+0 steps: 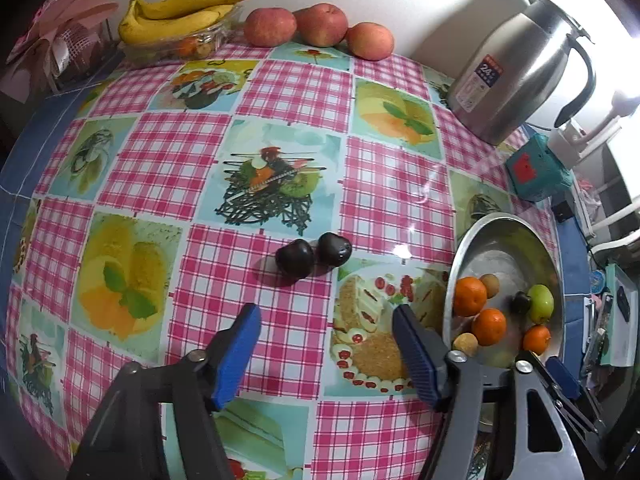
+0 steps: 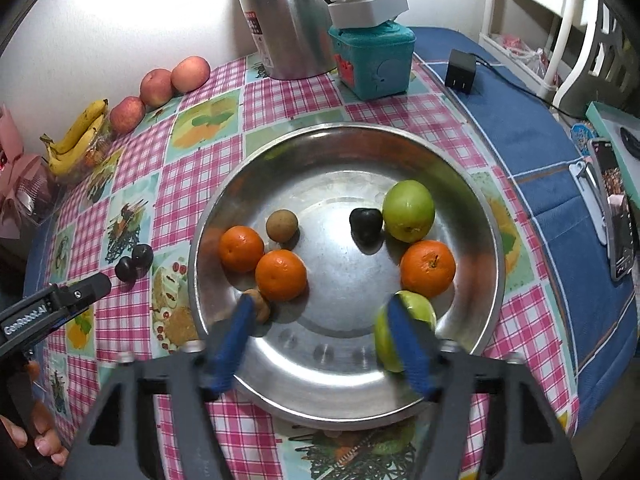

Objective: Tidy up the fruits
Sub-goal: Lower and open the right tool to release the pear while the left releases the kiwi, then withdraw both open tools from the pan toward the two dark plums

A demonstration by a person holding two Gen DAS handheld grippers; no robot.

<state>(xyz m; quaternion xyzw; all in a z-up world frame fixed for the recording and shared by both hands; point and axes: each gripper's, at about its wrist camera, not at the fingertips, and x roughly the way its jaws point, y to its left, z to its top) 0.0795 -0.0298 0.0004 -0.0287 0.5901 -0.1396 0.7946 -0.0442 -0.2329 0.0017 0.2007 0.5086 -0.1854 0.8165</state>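
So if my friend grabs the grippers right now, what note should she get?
Left gripper: open, empty, above the tablecloth near two dark plums.
Right gripper: open, empty, over the metal bowl.
In the bowl: three oranges, two green fruits, one dark plum, two small brown fruits.
At the back: bananas and three apples.
Done: two plums look sorted out onto the cloth.
Left: probably the third plum, then the rest.

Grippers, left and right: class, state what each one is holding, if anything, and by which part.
Nothing is held. The left gripper stands open above the tablecloth; the right gripper stands open over the metal bowl, no fruit between its fingers.
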